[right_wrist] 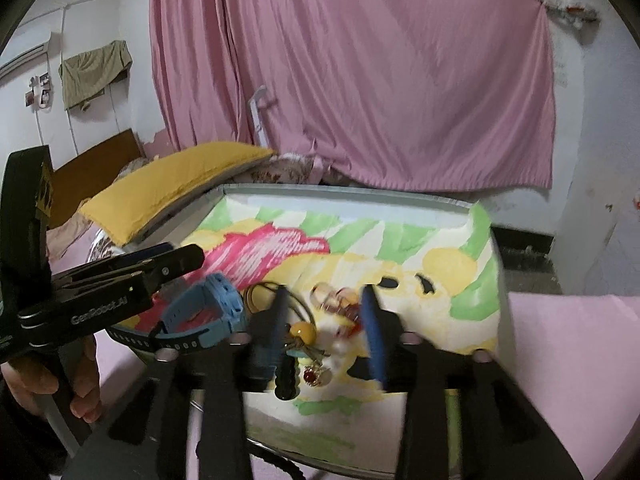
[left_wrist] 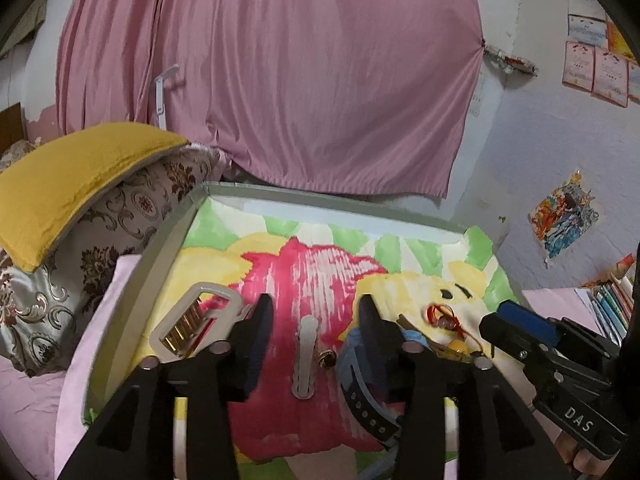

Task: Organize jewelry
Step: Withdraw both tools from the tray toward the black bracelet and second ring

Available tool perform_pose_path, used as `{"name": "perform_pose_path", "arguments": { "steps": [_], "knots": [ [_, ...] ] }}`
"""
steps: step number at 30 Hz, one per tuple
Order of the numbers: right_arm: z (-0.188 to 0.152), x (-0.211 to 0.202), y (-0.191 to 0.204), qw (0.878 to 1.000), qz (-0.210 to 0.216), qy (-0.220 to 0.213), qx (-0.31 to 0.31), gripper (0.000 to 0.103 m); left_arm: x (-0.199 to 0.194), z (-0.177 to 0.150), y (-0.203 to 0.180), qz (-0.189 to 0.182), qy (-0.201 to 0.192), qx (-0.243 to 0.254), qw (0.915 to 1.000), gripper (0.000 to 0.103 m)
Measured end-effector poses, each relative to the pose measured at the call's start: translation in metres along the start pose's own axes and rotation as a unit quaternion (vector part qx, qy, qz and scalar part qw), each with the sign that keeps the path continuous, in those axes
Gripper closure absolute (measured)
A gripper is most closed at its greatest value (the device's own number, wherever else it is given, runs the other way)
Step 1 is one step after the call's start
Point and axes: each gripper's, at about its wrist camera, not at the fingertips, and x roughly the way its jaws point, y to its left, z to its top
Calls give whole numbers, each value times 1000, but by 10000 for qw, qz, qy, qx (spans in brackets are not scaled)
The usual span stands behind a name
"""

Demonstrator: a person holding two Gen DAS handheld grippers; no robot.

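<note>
1. My left gripper [left_wrist: 316, 308] hangs over the painted tray with its two black fingers [left_wrist: 260, 320] spread apart and nothing clamped between them.
2. In the gap between those fingers lie a flat white plastic hair clip [left_wrist: 306, 354] and, just right of it, a small gold ring with a dark red stone [left_wrist: 327, 359], both resting on the tray.
3. Under my left gripper's right finger lies a blue wristwatch with a black perforated strap [left_wrist: 362, 394].
4. On the left of that gripper sits a white rectangular clip holder with gold pins [left_wrist: 196, 322].
5. My right gripper [right_wrist: 326, 308] also stands apart, its blue-padded fingers [right_wrist: 374, 332] pressing on nothing.
6. Between and just beyond them lies a blurred heap of jewelry: a yellow bead on a thin cord [right_wrist: 301, 330], clear and red-tinted rings [right_wrist: 340, 300], and a small red-stone charm [right_wrist: 310, 376] at the near side.
7. The grey-rimmed tray lined with a pink, yellow and green painted sheet [right_wrist: 400, 248] sits on a pink bedsheet [right_wrist: 580, 340].
8. Far behind hang a pink curtain [left_wrist: 280, 80] and, on the left, a mustard-yellow cushion [left_wrist: 72, 184].
</note>
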Motion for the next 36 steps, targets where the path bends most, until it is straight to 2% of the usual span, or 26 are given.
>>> {"name": "perform_pose_path", "arguments": {
  "steps": [1, 3, 5, 7, 13, 19, 23, 31, 36],
  "knots": [
    [1, -4, 0, 9999, -44, -90, -10, 60, -4, 0, 0, -16, -92, -16, 10000, 43],
    [2, -14, 0, 9995, -120, -292, -14, 56, -15, 0, 2, -34, -338, -65, 9994, 34],
    [1, -23, -1, 9987, -162, -477, 2, 48, -26, 0, 3, 12, -526, -87, 9986, 29],
    [0, -34, 0, 9975, -188, -682, -27, 37, -37, -2, 5, 37, -692, -133, 9975, 18],
    [-7, -64, 5, 9917, -233, -1260, -132, 12, -63, -11, 11, 141, -1097, -189, 9937, 2],
    [-16, -84, 10, 9885, -264, -1467, -271, 8, -93, -28, 5, 238, -1485, 108, 9886, 1],
    [-23, -93, 13, 9889, -270, -1417, -358, 8, -106, -38, 0, 168, -1506, 334, 9879, 1],
    [-38, -103, 17, 9932, -152, -987, -598, 8, -116, -55, 4, 117, -1159, 553, 9916, 1],
    [-48, -96, 14, 9968, 16, -424, -677, 8, -112, -61, 9, 56, -738, 549, 9957, 1]
  ]
}}
